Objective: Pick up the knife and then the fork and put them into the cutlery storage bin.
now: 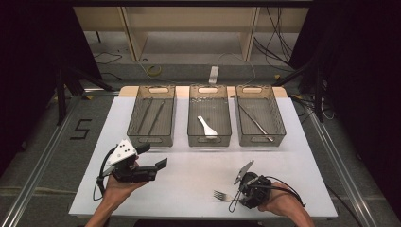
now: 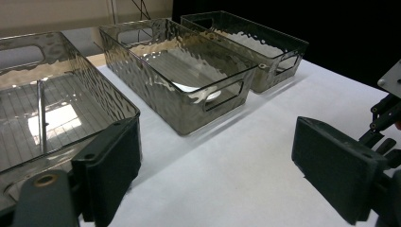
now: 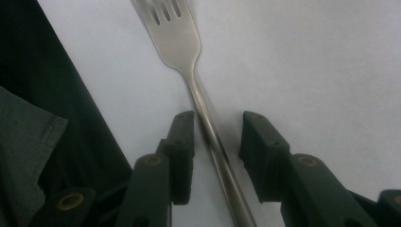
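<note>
1. Between the jaws of the right gripper [image 3: 215, 151] lies the handle of a steel fork [image 3: 184, 52]; one pad sits just beside the handle, the other stands apart from it, so nothing is clamped yet.
2. That fork [image 1: 221, 195] rests flat on the white table [image 1: 189, 170] near its front edge, its long axis running across the table, tines toward the person's left and handle toward the right gripper [image 1: 242, 195].
3. From the bottom edge the right hand [image 1: 283, 205] reaches in, tipping its gripper low over the table and leftward along the handle.
4. At the front left, the left hand [image 1: 116, 187] holds the left gripper [image 1: 153, 158] level above the table, jaws wide apart and empty, aimed toward the trays.
5. Beyond stand three clear bins [image 1: 209, 120] in a row; the middle one holds a white spoon [image 1: 206, 126].
6. The fork's handle end is cut off at the bottom of the right gripper view, and in the high view it is hidden under the gripper.
</note>
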`<state>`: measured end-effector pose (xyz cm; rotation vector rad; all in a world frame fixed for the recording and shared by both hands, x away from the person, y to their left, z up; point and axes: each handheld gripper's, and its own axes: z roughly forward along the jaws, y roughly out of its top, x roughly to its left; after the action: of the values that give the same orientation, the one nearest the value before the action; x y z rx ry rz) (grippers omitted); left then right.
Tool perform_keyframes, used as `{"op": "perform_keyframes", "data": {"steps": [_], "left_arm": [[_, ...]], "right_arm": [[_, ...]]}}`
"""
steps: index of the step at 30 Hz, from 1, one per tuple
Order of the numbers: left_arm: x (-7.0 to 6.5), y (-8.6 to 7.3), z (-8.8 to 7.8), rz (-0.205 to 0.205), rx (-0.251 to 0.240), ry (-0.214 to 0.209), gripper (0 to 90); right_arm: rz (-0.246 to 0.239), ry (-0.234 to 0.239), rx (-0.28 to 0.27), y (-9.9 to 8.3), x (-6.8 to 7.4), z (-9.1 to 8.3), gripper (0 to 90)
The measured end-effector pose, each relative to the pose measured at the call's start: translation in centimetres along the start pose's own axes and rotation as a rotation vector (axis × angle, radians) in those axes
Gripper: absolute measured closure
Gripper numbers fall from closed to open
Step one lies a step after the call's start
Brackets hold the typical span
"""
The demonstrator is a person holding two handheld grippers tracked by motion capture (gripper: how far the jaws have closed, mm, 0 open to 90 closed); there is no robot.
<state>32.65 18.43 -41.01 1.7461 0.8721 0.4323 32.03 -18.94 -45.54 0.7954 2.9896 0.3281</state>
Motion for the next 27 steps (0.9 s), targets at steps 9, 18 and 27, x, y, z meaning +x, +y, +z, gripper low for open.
{"op": "perform_keyframes", "data": {"steps": [9,18,27], "left_arm": [[0.02,0.0,0.0,0.002,0.004,-0.001,15.5],[0.0,-0.01,0.01,0.004,0.005,-0.001,15.5],[0.03,-0.02,0.0,0.005,0.005,-0.001,15.5]], "right_arm": [[-0.019,-0.006,0.005,0.09,0.1,0.1,70.1],[-0.024,-0.024,0.018,0.25,0.2,0.14,76.2],[-0.044,-0.019,0.026,0.35,0.19,0.17,80.7]]}}
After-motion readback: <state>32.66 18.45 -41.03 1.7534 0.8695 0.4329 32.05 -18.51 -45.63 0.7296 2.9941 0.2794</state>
